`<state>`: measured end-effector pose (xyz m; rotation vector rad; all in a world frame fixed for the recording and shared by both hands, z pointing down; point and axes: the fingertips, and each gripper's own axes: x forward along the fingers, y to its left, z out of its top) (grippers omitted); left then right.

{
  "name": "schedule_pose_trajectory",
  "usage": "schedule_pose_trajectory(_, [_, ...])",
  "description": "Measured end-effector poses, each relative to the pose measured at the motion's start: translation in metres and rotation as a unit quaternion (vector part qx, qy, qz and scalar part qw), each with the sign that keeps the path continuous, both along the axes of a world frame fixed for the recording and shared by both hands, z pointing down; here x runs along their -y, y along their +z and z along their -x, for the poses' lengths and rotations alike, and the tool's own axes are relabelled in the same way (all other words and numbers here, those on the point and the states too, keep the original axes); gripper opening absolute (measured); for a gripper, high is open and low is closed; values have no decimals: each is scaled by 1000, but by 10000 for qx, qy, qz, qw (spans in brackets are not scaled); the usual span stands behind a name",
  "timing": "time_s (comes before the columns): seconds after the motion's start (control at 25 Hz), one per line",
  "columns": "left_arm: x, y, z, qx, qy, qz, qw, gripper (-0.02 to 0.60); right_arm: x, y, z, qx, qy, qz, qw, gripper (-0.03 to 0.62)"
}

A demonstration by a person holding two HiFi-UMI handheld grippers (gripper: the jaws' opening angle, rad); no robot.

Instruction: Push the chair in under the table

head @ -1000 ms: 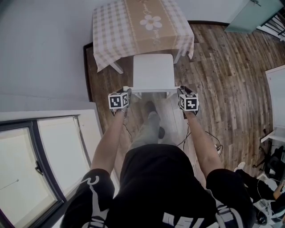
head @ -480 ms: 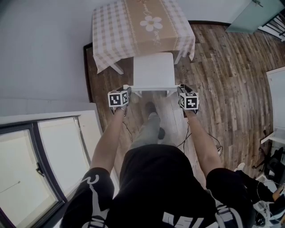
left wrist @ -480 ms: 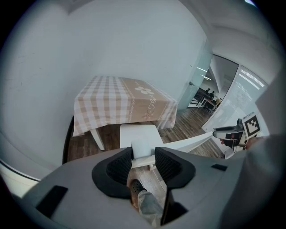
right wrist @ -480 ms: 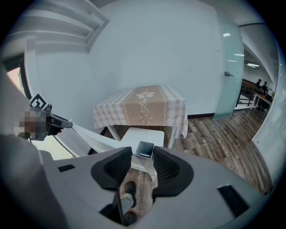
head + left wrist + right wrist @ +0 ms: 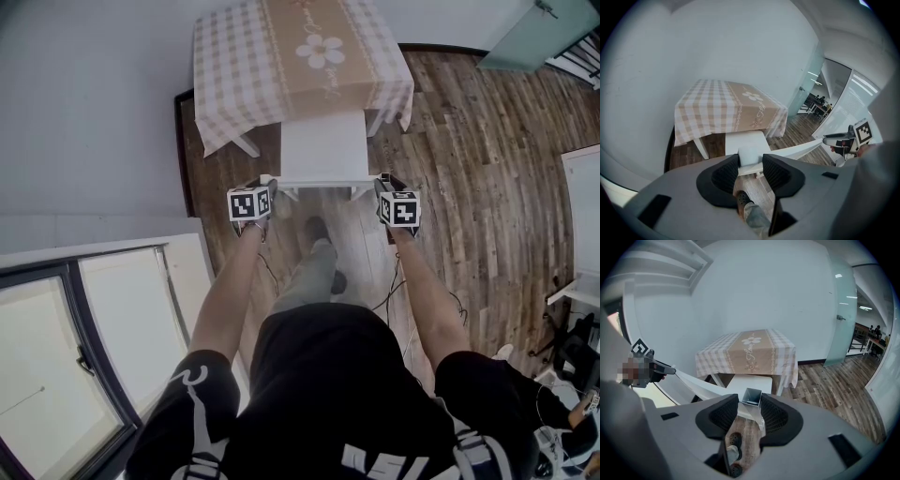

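A white chair stands with its seat (image 5: 323, 145) partly under the table (image 5: 234, 66), which wears a checked cloth with a beige flower runner. My left gripper (image 5: 270, 187) is shut on the left end of the chair's back rail (image 5: 323, 183), and my right gripper (image 5: 382, 186) is shut on the right end. In the left gripper view the white rail end (image 5: 750, 157) fills the gap of the left gripper (image 5: 751, 164). In the right gripper view the rail's hollow end (image 5: 751, 397) sits between the pads of the right gripper (image 5: 750, 407).
A pale wall runs behind the table and down the left side. A window frame (image 5: 94, 328) lies at the lower left. A frosted glass door (image 5: 525, 33) stands at the far right. Cables (image 5: 403, 291) trail over the wooden floor behind the chair, by the person's shoe (image 5: 317, 228).
Both grippers have moved toward the table with the chair's back rail in them. The seat has slid further under the tablecloth.
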<state>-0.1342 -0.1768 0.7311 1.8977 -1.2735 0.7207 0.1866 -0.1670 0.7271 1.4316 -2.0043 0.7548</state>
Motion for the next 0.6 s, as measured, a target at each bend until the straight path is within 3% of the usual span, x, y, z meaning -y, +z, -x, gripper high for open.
schedule_pose_trajectory(0.6, [38, -1, 0, 20, -79, 18, 10000, 178, 40, 1, -1, -13, -63, 32, 10000, 155])
